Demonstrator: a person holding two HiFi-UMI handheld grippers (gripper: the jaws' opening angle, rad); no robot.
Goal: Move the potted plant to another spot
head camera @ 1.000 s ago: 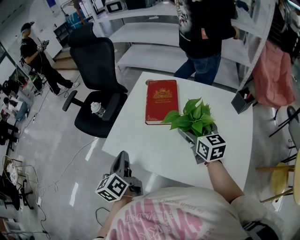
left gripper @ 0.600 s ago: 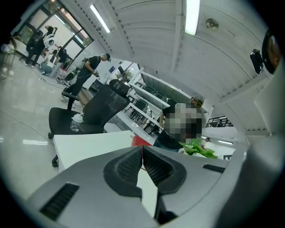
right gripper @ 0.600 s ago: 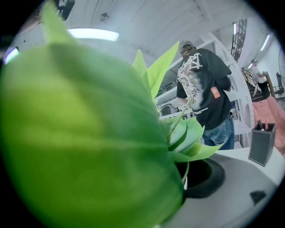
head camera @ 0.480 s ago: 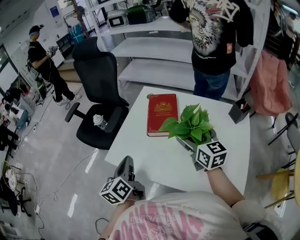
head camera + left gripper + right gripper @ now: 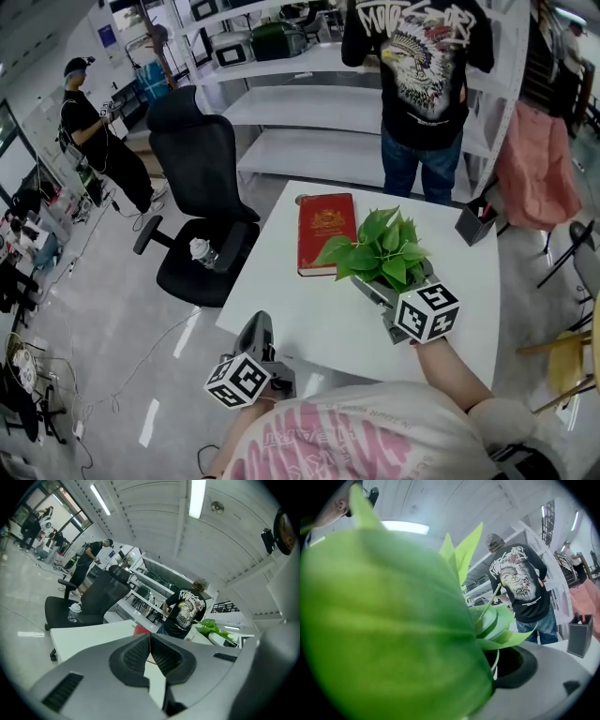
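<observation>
1. Potted plant (image 5: 380, 248). Green broad-leaved, in a pale pot, about mid-table, slightly toward the right edge. Foliage overhanging the pot and hiding most of it from above. Resting on the table (image 5: 300, 305) or just clear of it: cannot tell.

2. Right gripper (image 5: 378, 287). Reaching in low from the near edge, jaws passing either side of the pot beneath the leaves. Judged clamped on the pot, low down rather than on the stems, so as to carry the weight without crushing foliage. Own view almost filled by one large leaf, with a dark pad (image 5: 516, 663) showing on the right, against the pot rim.

3. Left gripper (image 5: 257, 326). Jaws pressed together, nothing between them. Held off the table beyond the near left corner, pointing up toward it. Judged idle, kept out of the plant's path.

4. Red book (image 5: 325, 230). Flat, cover up, toward the far left corner, just beside the leaves and partly overlapped by them.

5. Dark pen holder (image 5: 473, 223). At the far right corner, upright, with slim items standing inside, too small to name.

6. Off the table: black office chair (image 5: 199, 178) past the left edge, carrying a bottle (image 5: 201, 251) on its seat.
</observation>
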